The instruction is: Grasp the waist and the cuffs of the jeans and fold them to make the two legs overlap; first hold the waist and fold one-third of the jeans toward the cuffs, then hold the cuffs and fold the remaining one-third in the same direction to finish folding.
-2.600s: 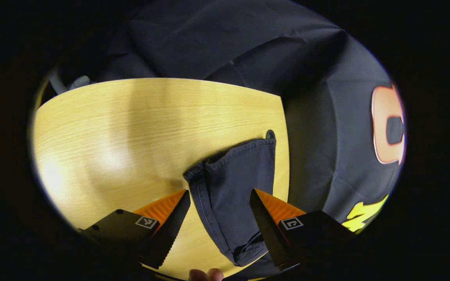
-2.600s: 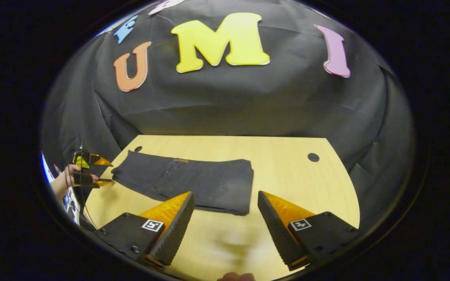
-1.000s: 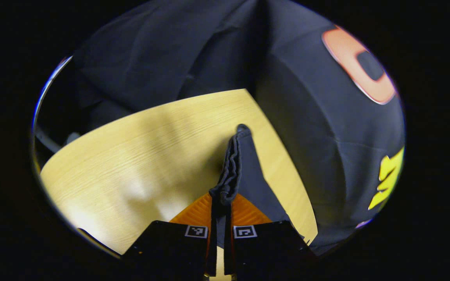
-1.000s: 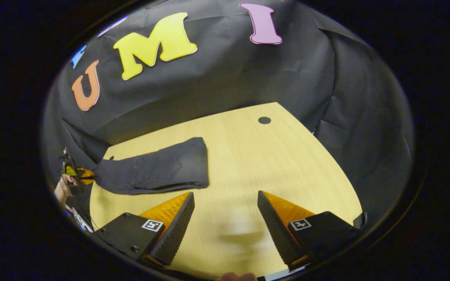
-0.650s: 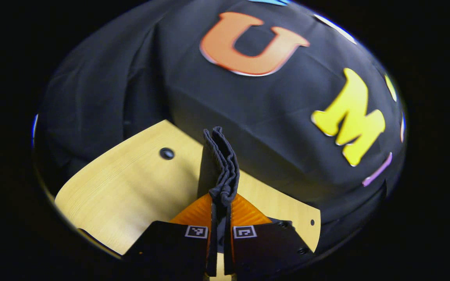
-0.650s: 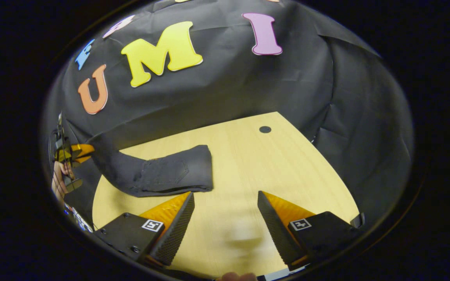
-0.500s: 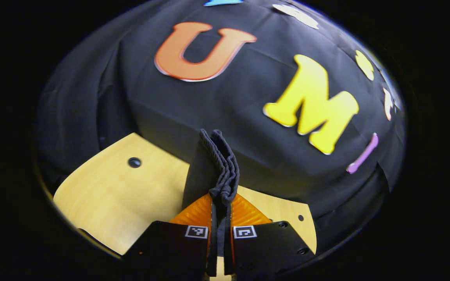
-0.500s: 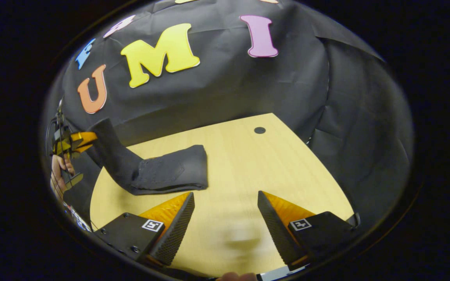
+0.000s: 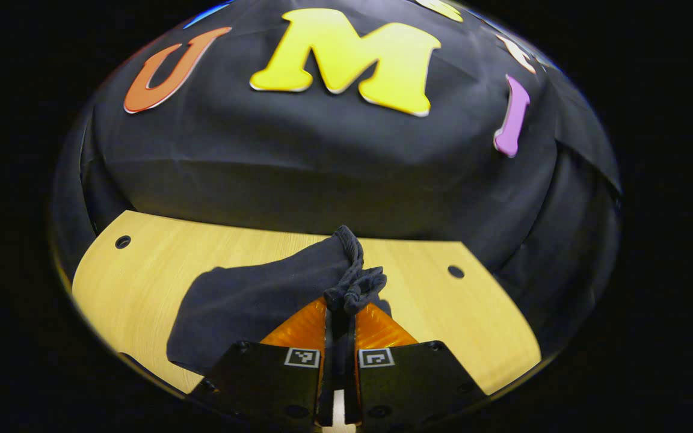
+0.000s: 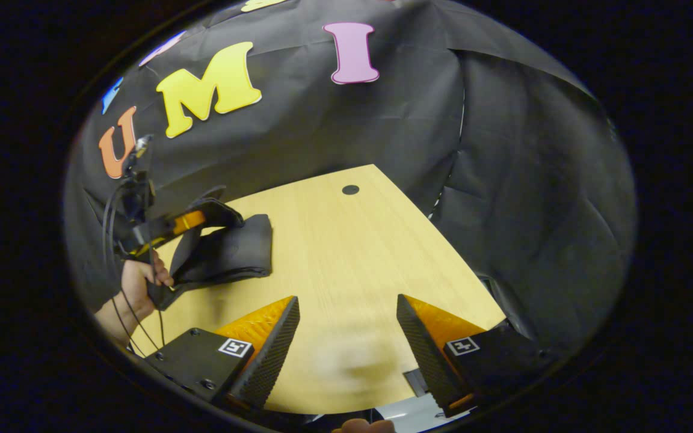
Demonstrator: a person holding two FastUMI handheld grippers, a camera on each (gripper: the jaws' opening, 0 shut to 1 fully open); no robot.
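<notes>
The dark jeans (image 9: 250,294) lie folded on the wooden table (image 9: 142,264). My left gripper (image 9: 340,313) is shut on the bunched cuffs (image 9: 355,282), held just above the folded part. In the right gripper view the jeans (image 10: 232,249) sit at the table's left side, with the left gripper (image 10: 202,219) and the hand (image 10: 139,279) holding it over them, the cuff end draped from its fingers. My right gripper (image 10: 346,328) stands open above bare table, well to the right of the jeans, with nothing between its fingers.
The table (image 10: 346,252) has small round holes near its far corners (image 9: 123,242) (image 9: 456,272) (image 10: 351,190). Black cloth wall stands behind and right of the table. A pale floor patch (image 10: 412,409) lies below the near edge.
My left gripper has lifted the cuffs off the table's left end and swung them rightward over the folded jeans. My right gripper stayed open and drifted right, away from the jeans.
</notes>
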